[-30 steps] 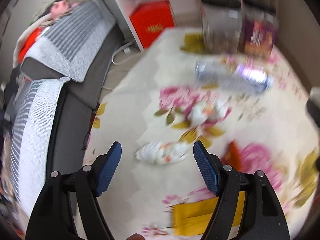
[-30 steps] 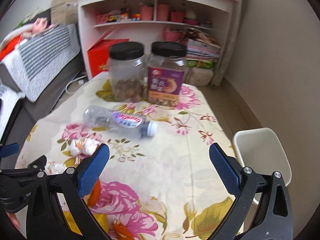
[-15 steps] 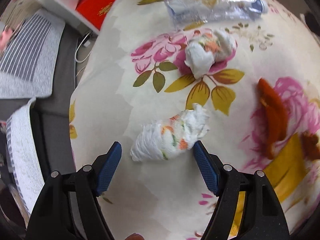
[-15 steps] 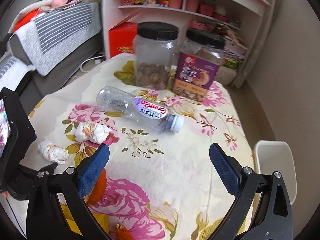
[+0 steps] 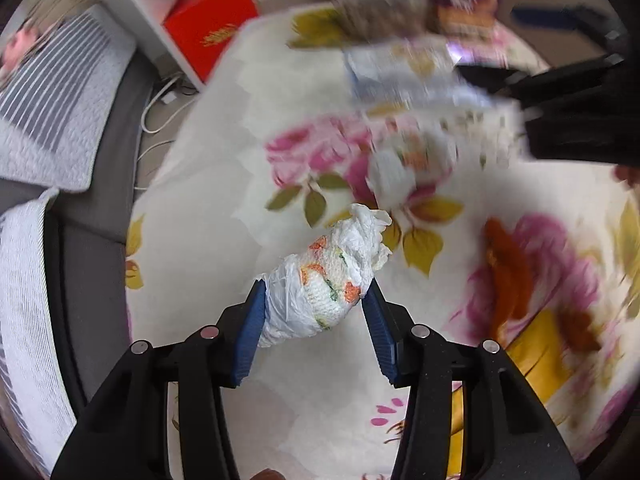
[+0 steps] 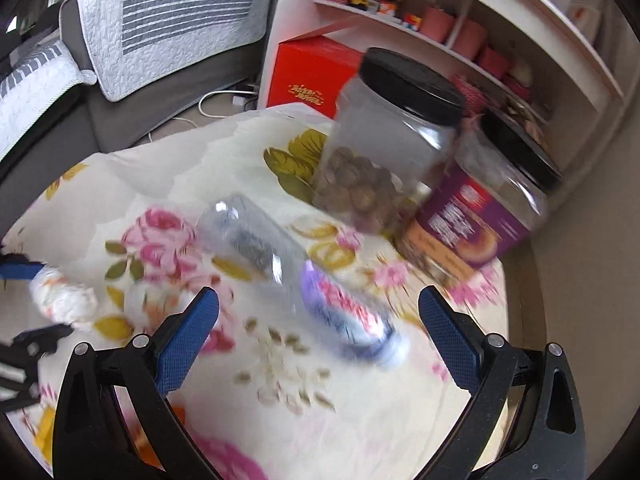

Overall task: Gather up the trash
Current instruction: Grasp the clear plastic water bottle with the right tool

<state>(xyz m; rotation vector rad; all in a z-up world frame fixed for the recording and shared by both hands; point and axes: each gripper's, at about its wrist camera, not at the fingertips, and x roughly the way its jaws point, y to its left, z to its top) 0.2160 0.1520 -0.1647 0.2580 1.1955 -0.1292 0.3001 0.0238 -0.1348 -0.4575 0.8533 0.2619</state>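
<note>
My left gripper [image 5: 316, 308] is shut on a crumpled white tissue wad [image 5: 328, 276] with orange and green print, held just above the floral tablecloth [image 5: 240, 160]. The same wad shows at the left edge of the right wrist view [image 6: 60, 300]. A second tissue wad [image 5: 408, 164] lies further on, blurred. An empty clear plastic bottle [image 6: 288, 276] lies on its side. My right gripper [image 6: 320, 328] is open and empty, its jaws wide apart on either side of the bottle's cap end. Orange peel pieces [image 5: 508, 276] lie to the right.
Two black-lidded jars, one clear with nuts [image 6: 384, 148] and one purple-labelled [image 6: 480, 208], stand at the table's far side. A red box [image 6: 316, 72] and white shelves [image 6: 480, 12] stand behind. A grey sofa with a striped quilt [image 6: 180, 20] lies to the left. A yellow packet [image 5: 536, 348] lies near the peel.
My left gripper has closed on the tissue wad and lifted it. My right gripper has moved forward and lower towards the bottle, still open.
</note>
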